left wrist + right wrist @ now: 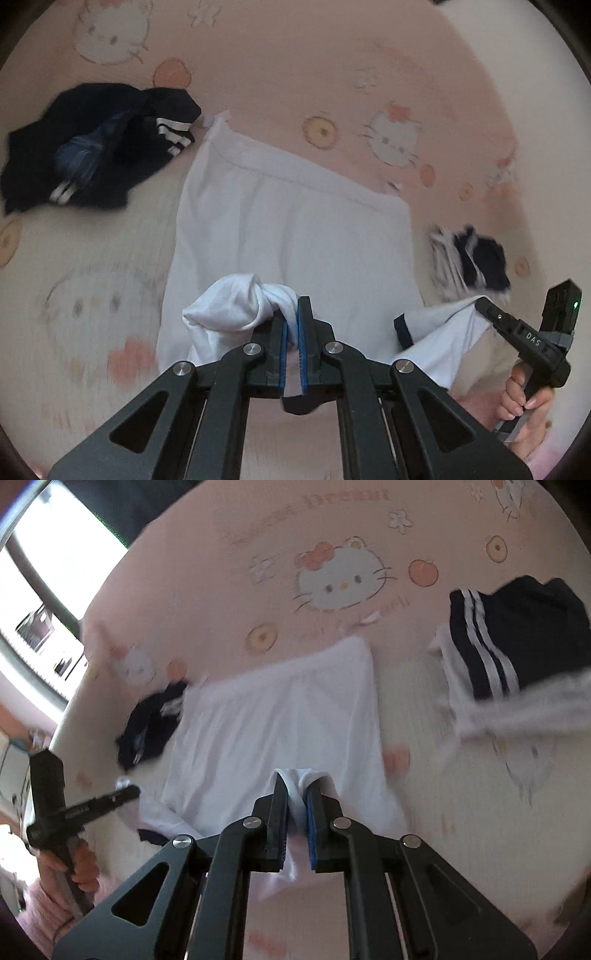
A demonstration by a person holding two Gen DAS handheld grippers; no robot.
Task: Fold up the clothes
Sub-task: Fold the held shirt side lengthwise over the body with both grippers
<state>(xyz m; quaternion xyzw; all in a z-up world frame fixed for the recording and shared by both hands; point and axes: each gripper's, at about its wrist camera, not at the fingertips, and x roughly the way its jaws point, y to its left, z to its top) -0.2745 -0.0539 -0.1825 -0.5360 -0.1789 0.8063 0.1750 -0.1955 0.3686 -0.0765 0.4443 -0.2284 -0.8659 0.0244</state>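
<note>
White shirt (295, 236) lies spread flat on the bed (295, 74), hem end away from you, near end lifted off the sheet by both tools. Your left tool (293, 317) is clamped on a bunched fold of the white cloth; blue pads (284, 332) press the fabric from both sides, and a knot of cloth bulges out to the left of the fingers. Your right tool (296, 801) is likewise closed on a pinch of the same shirt, white fabric pushing up between the pads and hanging below them. A navy-trimmed sleeve cuff (400, 328) droops between the two tools.

From the left view, your right hand (524, 402) grips the other tool's handle at lower right. From the right view, your left hand (79, 867) holds its handle at lower left.

Dark navy garment (88, 147) with white stripes sits crumpled just beside the shirt's far left corner. A second navy-and-white striped piece (517, 635) lies apart on the shirt's right. Sheet is pink with cat prints; edges of both views are blurred.
</note>
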